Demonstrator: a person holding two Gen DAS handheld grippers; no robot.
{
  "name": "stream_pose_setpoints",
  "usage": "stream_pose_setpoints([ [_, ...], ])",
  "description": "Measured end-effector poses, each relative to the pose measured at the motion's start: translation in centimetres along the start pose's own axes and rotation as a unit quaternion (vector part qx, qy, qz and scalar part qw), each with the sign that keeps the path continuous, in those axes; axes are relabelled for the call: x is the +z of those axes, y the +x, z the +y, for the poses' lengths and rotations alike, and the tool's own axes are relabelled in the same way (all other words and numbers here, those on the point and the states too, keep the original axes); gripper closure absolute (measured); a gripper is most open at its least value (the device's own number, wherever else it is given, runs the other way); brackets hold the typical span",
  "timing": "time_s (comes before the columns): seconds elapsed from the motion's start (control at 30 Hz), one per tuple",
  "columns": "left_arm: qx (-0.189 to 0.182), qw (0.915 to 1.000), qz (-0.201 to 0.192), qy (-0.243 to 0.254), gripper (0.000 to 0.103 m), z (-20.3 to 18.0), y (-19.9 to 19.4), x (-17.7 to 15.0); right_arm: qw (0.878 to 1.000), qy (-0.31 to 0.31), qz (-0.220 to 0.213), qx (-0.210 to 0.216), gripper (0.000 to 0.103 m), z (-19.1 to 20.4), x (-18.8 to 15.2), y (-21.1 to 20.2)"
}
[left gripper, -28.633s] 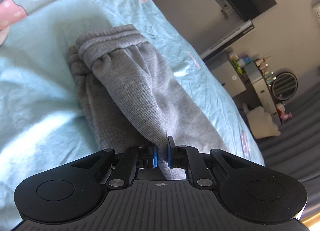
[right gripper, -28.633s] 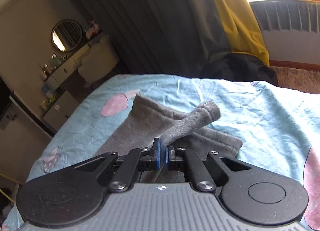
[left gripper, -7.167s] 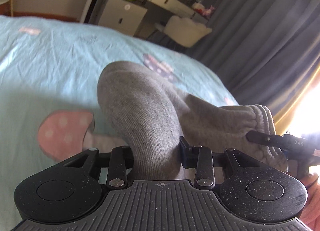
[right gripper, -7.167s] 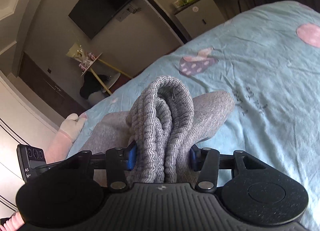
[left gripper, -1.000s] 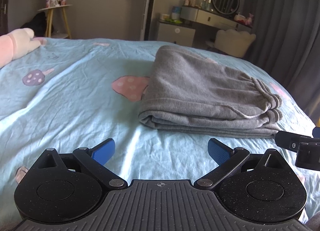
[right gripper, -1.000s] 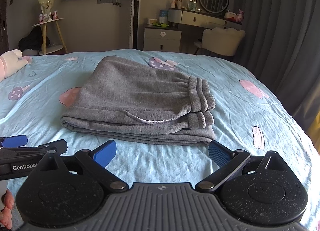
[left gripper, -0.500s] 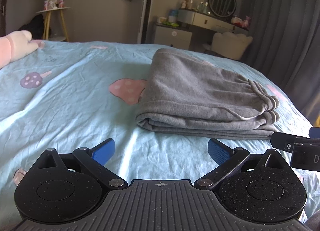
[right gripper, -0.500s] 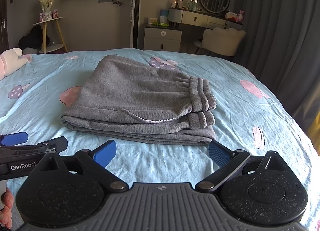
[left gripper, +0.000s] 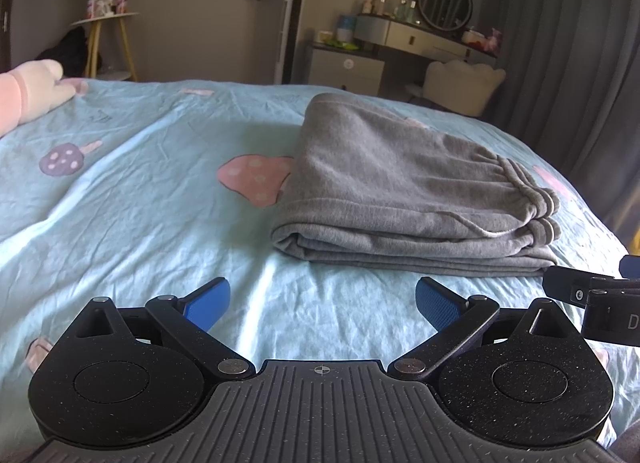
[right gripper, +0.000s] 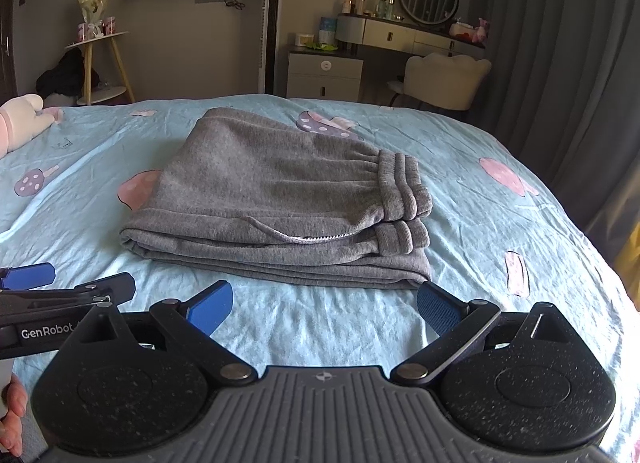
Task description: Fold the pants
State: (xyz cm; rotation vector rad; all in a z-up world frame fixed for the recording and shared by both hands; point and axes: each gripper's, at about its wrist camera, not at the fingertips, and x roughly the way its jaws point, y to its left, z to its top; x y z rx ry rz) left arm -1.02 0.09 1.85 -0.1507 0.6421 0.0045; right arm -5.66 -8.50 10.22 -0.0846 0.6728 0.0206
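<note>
Pants [right gripper: 280, 191] lie folded on the bed [right gripper: 500, 231], beyond both grippers' spread, empty fingers [left gripper: 208, 299] [right gripper: 436, 309].

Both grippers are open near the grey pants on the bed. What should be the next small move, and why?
Probably pull both grippers back and stop. The grey pants already lie as a compact folded stack on the bed sheet, waistband to the right. The left gripper and the right gripper are open, empty and short of the cloth, so nothing seems left to fold.
</note>
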Motion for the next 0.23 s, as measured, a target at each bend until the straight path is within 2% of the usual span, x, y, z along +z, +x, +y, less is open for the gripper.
stream_pose_setpoints([
  [0.23, -0.005, 1.0000, 0.002, 0.007, 0.001, -0.22, -0.02, 0.06, 1.000, 0.004, 0.003, 0.000, 0.004, -0.24, -0.24, -0.18],
])
